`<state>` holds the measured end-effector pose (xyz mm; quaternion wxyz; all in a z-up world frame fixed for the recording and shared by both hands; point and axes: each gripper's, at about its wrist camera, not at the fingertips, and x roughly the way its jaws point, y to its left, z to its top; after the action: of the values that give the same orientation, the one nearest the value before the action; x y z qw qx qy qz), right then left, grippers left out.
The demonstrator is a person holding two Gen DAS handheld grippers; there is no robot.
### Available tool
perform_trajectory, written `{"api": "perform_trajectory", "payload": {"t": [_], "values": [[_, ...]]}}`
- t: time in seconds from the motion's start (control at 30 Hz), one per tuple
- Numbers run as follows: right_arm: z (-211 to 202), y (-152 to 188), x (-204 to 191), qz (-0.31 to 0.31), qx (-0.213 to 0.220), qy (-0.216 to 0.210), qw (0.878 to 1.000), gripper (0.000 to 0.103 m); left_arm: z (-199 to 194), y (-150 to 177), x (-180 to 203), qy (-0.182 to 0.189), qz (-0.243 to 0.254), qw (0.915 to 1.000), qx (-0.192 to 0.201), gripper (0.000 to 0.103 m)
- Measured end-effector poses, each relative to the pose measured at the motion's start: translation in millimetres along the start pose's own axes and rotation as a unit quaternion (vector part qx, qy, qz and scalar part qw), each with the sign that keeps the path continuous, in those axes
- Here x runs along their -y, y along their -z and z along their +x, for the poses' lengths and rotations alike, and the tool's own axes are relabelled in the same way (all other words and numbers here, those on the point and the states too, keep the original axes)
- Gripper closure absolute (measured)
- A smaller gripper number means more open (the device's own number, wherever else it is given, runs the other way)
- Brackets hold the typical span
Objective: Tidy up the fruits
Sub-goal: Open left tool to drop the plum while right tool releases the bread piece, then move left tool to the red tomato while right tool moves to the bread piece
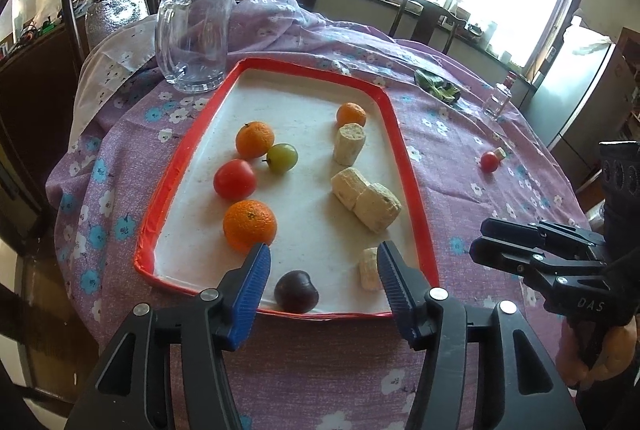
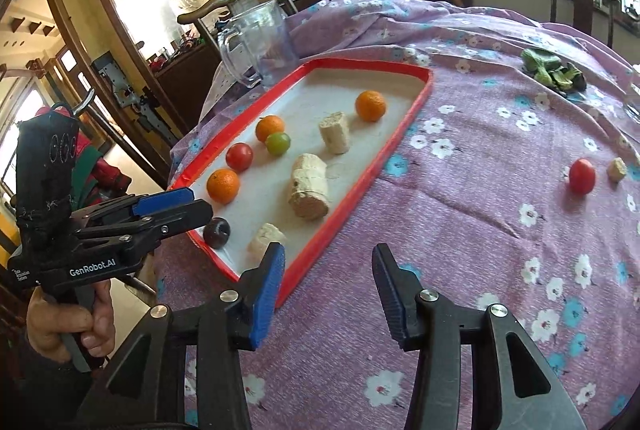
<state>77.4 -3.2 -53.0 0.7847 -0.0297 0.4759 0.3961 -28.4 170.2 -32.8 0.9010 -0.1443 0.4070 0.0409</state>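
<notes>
A red-rimmed white tray [image 1: 188,150] [image 2: 360,190] holds three oranges [image 1: 250,224], a red tomato [image 1: 234,179], a green grape [image 1: 282,158], a dark plum [image 1: 296,291] [image 2: 216,232] and several pale corn-cob pieces [image 1: 376,206]. My left gripper [image 1: 323,254] [image 2: 176,204] hangs open over the tray's near edge, the plum lying free between and below its blue pads. My right gripper [image 2: 328,262] [image 1: 486,238] stands open over the purple cloth just right of the tray, nothing in it. A second red tomato [image 2: 582,176] [image 1: 489,161] and a small cob piece [image 2: 616,169] lie on the cloth at the right.
A glass mug [image 1: 196,30] stands behind the tray's far left corner. Green leaves [image 2: 554,70] and a small glass bottle [image 1: 497,101] sit at the far right of the round table. Wooden chairs ring the table. Each gripper handle is in a person's hand [image 2: 68,322].
</notes>
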Motion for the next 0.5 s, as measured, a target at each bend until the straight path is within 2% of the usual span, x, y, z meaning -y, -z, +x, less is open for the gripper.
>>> {"api": "perform_trajectory", "payload": {"t": [0.2, 0.33, 0.5], "values": [[-16, 7, 29, 0.025, 0.010, 0.015, 1.000, 0.056, 8, -4, 21, 0.010, 0.020, 0.9997, -0.009, 0.046], [-27, 12, 52, 0.045, 0.016, 0.028, 0.998, 0.056, 14, -8, 37, 0.016, 0.034, 0.9992, -0.012, 0.040], [-42, 18, 79, 0.067, 0.027, 0.040, 0.997, 0.056, 28, -12, 64, 0.030, 0.055, 0.9978, -0.023, 0.037]]}}
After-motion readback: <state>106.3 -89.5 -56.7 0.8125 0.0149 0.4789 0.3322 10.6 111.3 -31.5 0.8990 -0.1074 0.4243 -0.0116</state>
